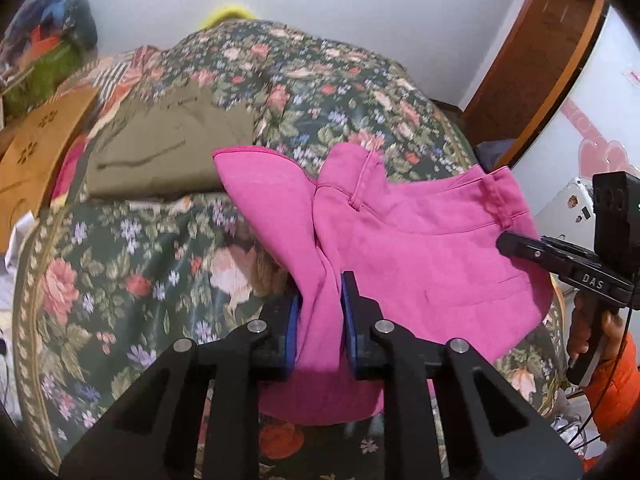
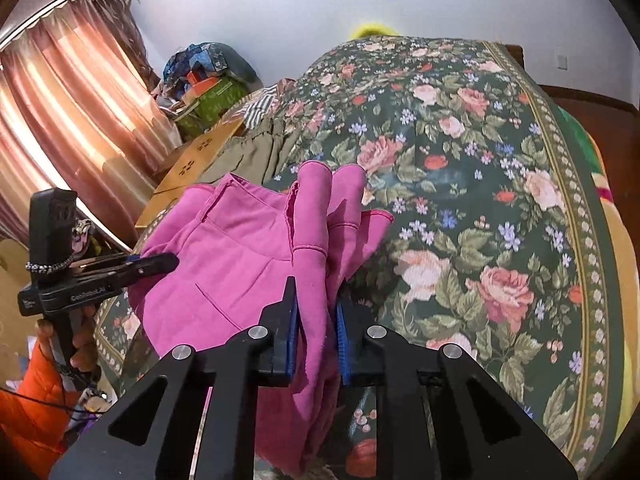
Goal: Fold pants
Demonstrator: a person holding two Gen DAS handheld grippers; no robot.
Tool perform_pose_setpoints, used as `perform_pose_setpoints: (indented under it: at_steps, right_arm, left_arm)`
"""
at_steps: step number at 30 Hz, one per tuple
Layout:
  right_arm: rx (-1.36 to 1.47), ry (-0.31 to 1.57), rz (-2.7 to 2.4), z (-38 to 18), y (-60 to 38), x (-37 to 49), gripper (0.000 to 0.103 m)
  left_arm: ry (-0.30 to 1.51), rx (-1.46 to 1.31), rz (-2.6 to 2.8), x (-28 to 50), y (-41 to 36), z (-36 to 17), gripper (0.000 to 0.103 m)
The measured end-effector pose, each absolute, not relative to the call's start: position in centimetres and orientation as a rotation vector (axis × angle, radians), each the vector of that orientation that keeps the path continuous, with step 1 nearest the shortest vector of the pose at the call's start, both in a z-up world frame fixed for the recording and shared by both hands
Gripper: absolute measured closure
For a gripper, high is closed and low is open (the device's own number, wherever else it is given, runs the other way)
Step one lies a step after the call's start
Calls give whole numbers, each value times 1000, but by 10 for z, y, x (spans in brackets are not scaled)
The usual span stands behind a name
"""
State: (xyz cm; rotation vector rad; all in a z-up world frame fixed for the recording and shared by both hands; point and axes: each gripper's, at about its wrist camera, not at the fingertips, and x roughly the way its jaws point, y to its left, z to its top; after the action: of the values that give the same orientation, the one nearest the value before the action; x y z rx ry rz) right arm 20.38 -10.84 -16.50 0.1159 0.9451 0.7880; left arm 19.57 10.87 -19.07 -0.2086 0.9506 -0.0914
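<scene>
The pink pants (image 1: 420, 240) hang bunched between both grippers above the floral bedspread (image 1: 120, 280). My left gripper (image 1: 320, 300) is shut on a fold of the pink fabric, and it also shows in the right wrist view (image 2: 160, 264) at the left edge of the pants. My right gripper (image 2: 316, 304) is shut on several gathered layers of the pink pants (image 2: 240, 264). It also shows in the left wrist view (image 1: 508, 242) at the waistband side. The waistband with belt loops faces up.
Folded olive-green pants (image 1: 168, 148) lie on the bed's far left. A brown cardboard box (image 1: 36, 152) and a pile of clothes and bags (image 2: 208, 80) sit beyond the left side. A pink curtain (image 2: 72, 120) hangs at left. A wooden door frame (image 1: 532, 60) stands at right.
</scene>
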Motion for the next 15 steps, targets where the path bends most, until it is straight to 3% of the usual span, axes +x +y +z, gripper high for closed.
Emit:
perform_pose_setpoints:
  at_steps: [15]
  right_arm:
    - [55,818,839,-116,-68,234,89]
  left_arm:
    - [811,-193,-59,224,144,-141,84]
